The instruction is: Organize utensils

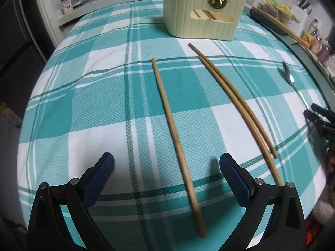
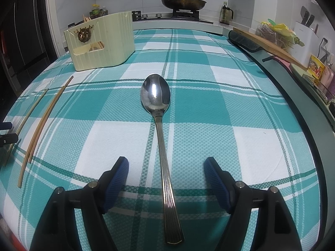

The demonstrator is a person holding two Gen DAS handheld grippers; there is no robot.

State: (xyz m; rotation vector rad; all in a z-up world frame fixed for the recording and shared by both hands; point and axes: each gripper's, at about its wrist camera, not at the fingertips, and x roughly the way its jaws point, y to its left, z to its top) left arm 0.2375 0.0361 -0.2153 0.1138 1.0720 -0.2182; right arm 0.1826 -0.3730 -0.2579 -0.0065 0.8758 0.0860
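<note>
Both grippers stand wide and empty — the left gripper (image 1: 166,168) straddling a lone chopstick (image 1: 175,140), the right gripper (image 2: 166,172) the spoon (image 2: 160,125) handle — so lower squarely, then pinch mid-shaft.

Three wooden chopsticks (image 1: 178,146) lie flat on the checked worktop — a steel spoon (image 2: 160,125) to their right, a cream holder (image 1: 202,10) behind.

A: The tablecloth (image 2: 209,108) is a teal and white plaid with thin dark green lines

B: And the utensil holder (image 2: 100,44)?

A: Cream, ribbed, with a gold ornament (image 2: 83,34). Chopsticks (image 1: 175,138) tan, spoon (image 2: 156,96) shiny silver
</note>
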